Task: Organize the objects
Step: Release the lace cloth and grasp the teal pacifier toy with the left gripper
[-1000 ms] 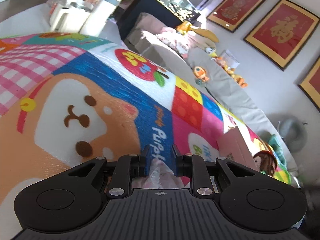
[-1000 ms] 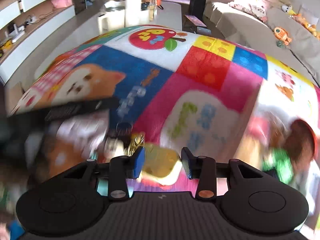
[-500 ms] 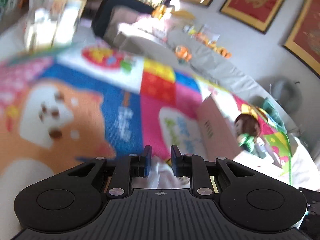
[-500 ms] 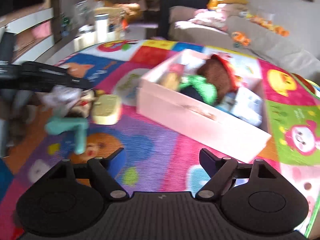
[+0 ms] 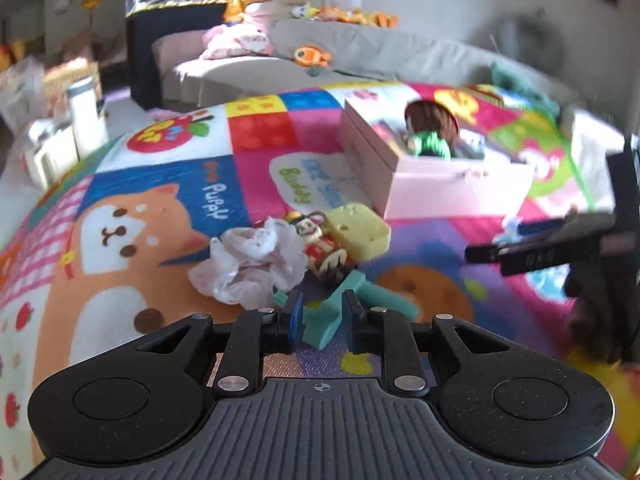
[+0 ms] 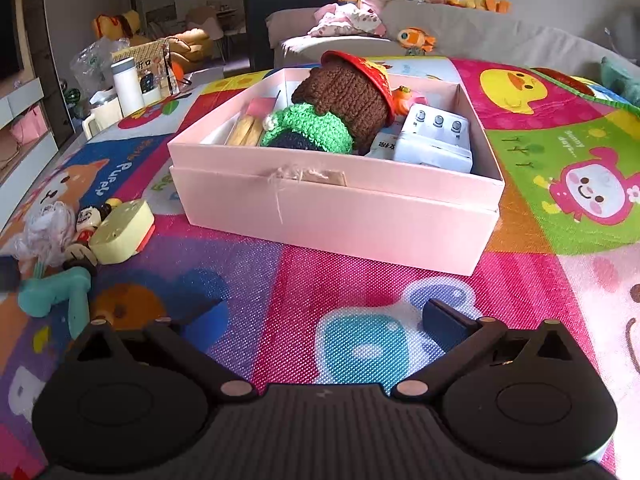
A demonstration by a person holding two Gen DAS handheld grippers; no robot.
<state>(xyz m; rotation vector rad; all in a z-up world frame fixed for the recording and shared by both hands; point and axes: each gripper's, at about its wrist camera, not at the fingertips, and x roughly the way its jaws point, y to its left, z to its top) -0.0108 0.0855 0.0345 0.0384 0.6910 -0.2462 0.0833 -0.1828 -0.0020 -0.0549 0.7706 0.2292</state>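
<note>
1. Left gripper (image 5: pixel 320 320): fingers narrowly parted around the teal toy (image 5: pixel 340 308) on the play mat (image 5: pixel 168 184); contact unclear, can't tell if pinching.
2. Beyond it: crumpled plastic bag (image 5: pixel 252 264), small figurine (image 5: pixel 320 240), yellow block (image 5: pixel 360 230), clustered mid-mat.
3. Pink box (image 6: pixel 340 208): crocheted doll (image 6: pixel 340 112) inside, pale blue toy (image 6: pixel 436 140) at its right.
4. Right gripper (image 6: pixel 320 324): spread wide, nothing between.

The left claw (image 5: pixel 322 318) has its jaws around a teal toy (image 5: pixel 340 304) on the play mat (image 5: pixel 160 184), beside a crumpled bag (image 5: pixel 252 264).
</note>
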